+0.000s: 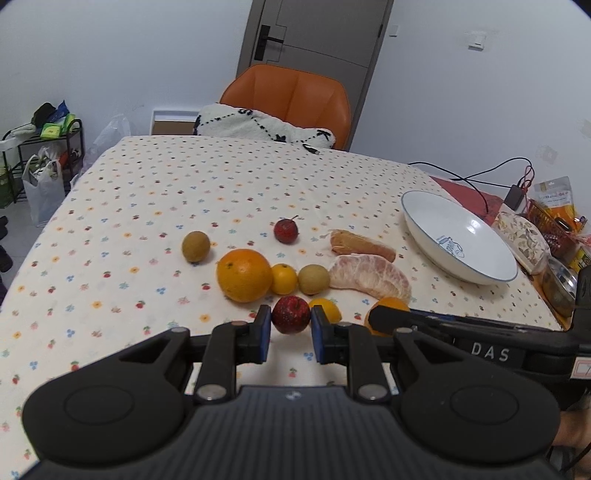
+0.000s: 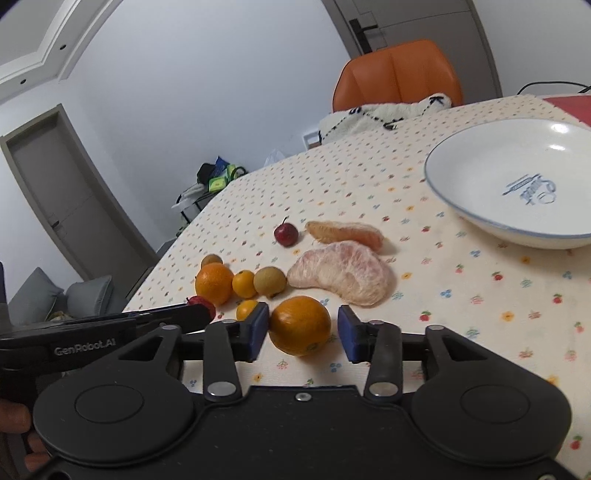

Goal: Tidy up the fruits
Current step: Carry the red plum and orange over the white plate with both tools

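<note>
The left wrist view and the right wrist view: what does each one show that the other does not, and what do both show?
Only the left wrist view shows the left gripper with jaws shut on a small red fruit, and clutter beyond the bowl.

Only the right wrist view shows the right gripper with jaws around an orange, a gap at the right pad, and grey cushions.

Both show the pomelo segments, large orange, second red fruit, orange chair and floral tablecloth.

Orange chair; grey door
</note>
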